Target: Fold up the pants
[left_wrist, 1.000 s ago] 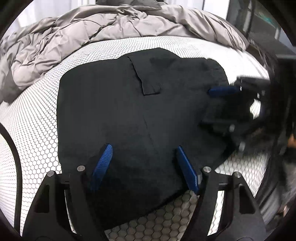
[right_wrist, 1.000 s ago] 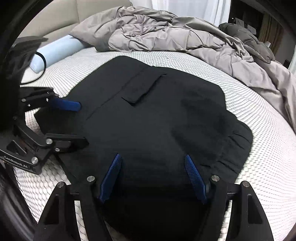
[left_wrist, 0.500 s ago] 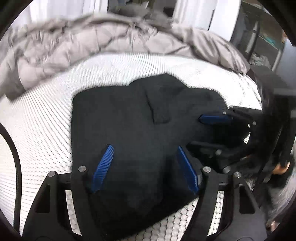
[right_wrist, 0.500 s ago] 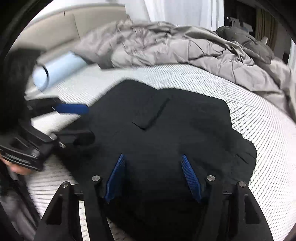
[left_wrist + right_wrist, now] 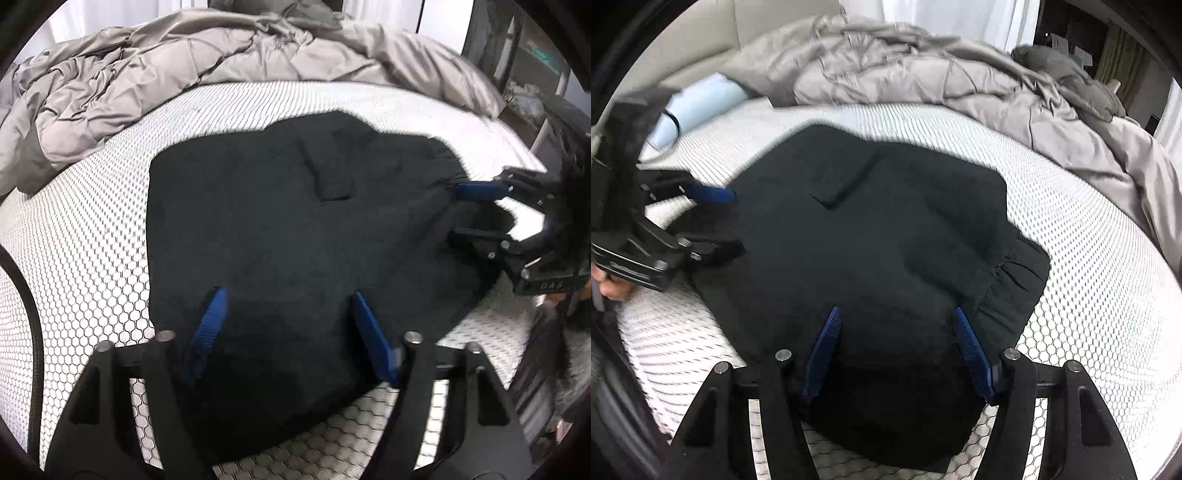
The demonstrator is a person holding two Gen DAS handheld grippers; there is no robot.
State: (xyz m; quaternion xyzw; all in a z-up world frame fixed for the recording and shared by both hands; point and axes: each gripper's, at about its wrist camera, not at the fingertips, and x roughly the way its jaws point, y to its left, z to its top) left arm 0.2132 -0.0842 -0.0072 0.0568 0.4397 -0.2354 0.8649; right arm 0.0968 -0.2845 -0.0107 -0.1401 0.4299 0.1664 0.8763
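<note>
The black pants (image 5: 295,240) lie mid-frame on the honeycomb-patterned bed (image 5: 81,258), already folded into a compact bundle with a pocket flap on top. The left hand-held gripper (image 5: 288,328) and the right hand-held gripper (image 5: 897,347) both hover with jaws spread, pinching nothing. Folding looks nearly done; perhaps one last tidy or fold remains.
</note>
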